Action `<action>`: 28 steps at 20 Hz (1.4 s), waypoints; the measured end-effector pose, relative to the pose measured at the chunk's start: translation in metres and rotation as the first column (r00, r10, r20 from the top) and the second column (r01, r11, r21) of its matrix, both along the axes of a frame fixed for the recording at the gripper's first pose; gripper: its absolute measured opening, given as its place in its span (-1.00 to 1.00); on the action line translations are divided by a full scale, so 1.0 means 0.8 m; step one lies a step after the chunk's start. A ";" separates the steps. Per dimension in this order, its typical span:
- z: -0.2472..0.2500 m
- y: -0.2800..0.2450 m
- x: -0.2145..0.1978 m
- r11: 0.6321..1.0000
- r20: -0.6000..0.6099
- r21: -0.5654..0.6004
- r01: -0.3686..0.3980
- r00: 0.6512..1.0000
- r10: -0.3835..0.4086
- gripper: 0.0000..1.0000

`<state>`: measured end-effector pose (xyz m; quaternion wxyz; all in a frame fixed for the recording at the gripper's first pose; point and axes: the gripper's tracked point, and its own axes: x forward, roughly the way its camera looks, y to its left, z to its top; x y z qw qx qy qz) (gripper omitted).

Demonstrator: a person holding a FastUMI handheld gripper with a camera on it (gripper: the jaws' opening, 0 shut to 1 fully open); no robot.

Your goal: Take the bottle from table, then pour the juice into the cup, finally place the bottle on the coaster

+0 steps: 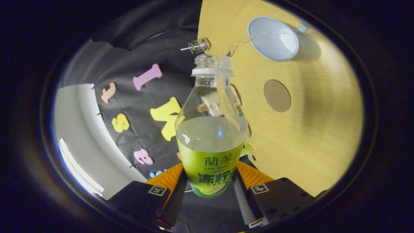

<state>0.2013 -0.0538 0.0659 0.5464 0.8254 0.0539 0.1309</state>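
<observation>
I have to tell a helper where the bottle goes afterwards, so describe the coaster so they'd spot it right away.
Start at the light wooden table. Beyond the bottle gripped between the fingers stands a white cup taking the stream of juice. Nearer than the cup lies the coaster: a flat brown disc, the only round dark patch on the pale wood.

The open bottle (210, 129) is clamped between the two fingers (245, 204) of the tongs (210, 197), at its green label. A thin stream of juice (245, 40) is seen arcing from its mouth into the white cup (275, 40) beyond it on the desk (307, 136). The round coaster (277, 95) is seen on the desk between bottle and cup.
</observation>
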 end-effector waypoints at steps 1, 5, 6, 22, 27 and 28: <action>0.001 0.001 0.000 1.000 -0.002 0.007 -0.001 1.000 0.001 0.56; 0.006 0.002 0.003 1.000 0.000 0.018 -0.005 1.000 0.005 0.56; 0.006 0.003 0.003 1.000 0.000 0.020 -0.005 1.000 0.005 0.56; 0.022 -0.011 0.001 0.993 0.004 0.116 -0.007 1.000 0.006 0.56; 0.029 -0.015 0.000 0.990 0.011 0.143 -0.013 1.000 0.012 0.56; 0.031 -0.015 -0.001 0.990 0.012 0.142 -0.015 1.000 0.013 0.56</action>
